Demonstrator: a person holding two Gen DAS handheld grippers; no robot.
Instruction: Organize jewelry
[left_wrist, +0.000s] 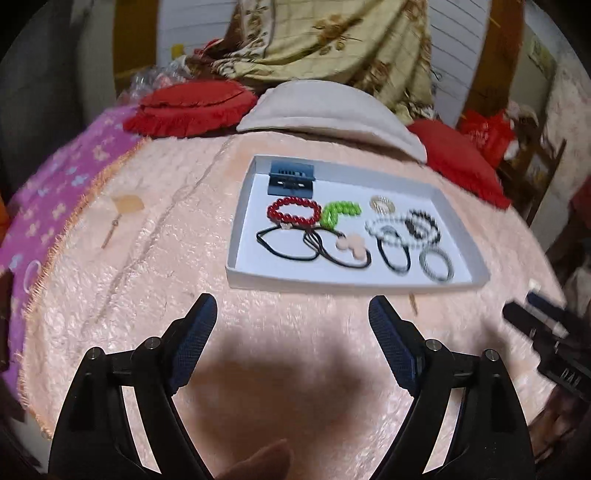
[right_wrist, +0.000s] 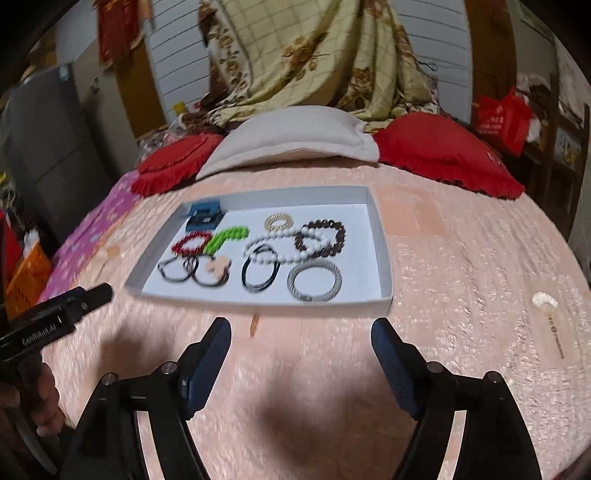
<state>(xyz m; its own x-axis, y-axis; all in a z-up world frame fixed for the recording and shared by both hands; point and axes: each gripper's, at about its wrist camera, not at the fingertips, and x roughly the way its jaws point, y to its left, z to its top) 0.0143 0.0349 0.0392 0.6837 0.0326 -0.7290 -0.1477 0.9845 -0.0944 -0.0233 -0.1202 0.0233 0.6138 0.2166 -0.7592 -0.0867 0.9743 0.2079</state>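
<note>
Left wrist view: the left gripper is hovering over the pink blanket, jaws spread wide, nothing between them.
Tray: the white tray is lying just beyond the fingertips, below the grey pillow.
Jewelry in the tray: a red bead bracelet is sitting beside a green one, black hair ties nearer the tray's front wall.
Right wrist view: the right gripper is hanging in front of the tray, jaws wide, gripping nothing.
Tray's right half: a dark bead bracelet is overlapping white beads; a grey bangle is lying by the front wall.
Tray's back left corner: a blue box is resting there.
</note>
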